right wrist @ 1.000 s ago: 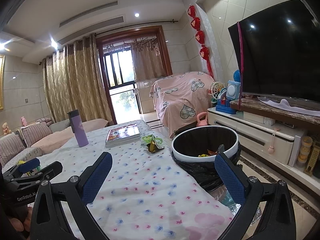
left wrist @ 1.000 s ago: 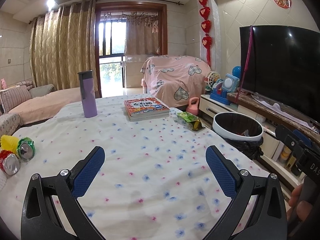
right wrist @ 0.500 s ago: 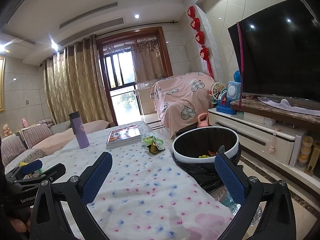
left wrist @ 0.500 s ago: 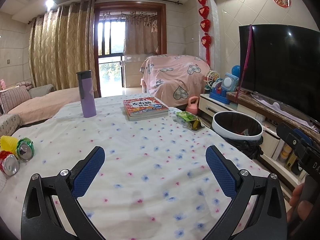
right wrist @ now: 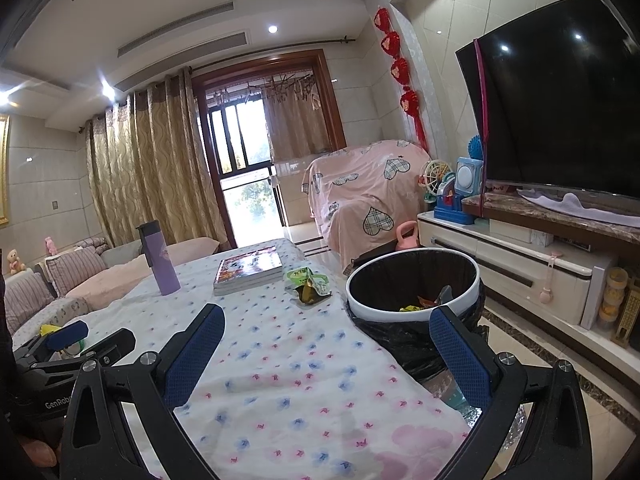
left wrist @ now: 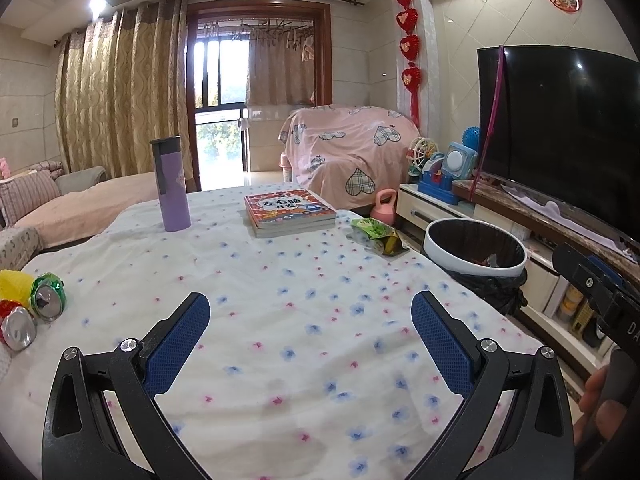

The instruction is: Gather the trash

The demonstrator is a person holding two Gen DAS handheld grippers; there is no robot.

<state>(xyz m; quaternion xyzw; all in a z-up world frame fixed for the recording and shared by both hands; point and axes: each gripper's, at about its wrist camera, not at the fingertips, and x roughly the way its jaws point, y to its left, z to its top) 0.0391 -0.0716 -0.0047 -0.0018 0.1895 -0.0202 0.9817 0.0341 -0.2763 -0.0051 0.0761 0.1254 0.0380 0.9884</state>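
**Two open grippers over the table, wrapper ahead by the bin**

Two grippers hang above the cloth-covered table (left wrist: 304,280), both with jaws spread wide and nothing between them. The left gripper (left wrist: 310,312) sits over bare flowered cloth; its blue pads (left wrist: 176,344) frame only fabric. Off to the left of its jaws, at the table's edge, lie two cans (left wrist: 48,300) on their sides next to something yellow (left wrist: 14,284). At the far right of that view the right gripper's body shows, with fingers (left wrist: 600,396) of a hand wrapped around its handle.

The right gripper (right wrist: 326,320) is held above the table's right edge, its right pad in front of the bin (right wrist: 412,280), which stands on the floor just beside the table. The bin has a white rim and a black liner, and some scraps lie inside.

Farther ahead of both sets of jaws, a crumpled green wrapper (left wrist: 378,234) lies on the cloth near the table's right edge, close to the bin. Just beyond it a book (left wrist: 290,210) lies flat. Left of the book a purple bottle (left wrist: 170,184) stands upright.

Beyond the table are a pink-covered sofa (left wrist: 348,160), a TV (left wrist: 560,128) and curtains (left wrist: 120,92).
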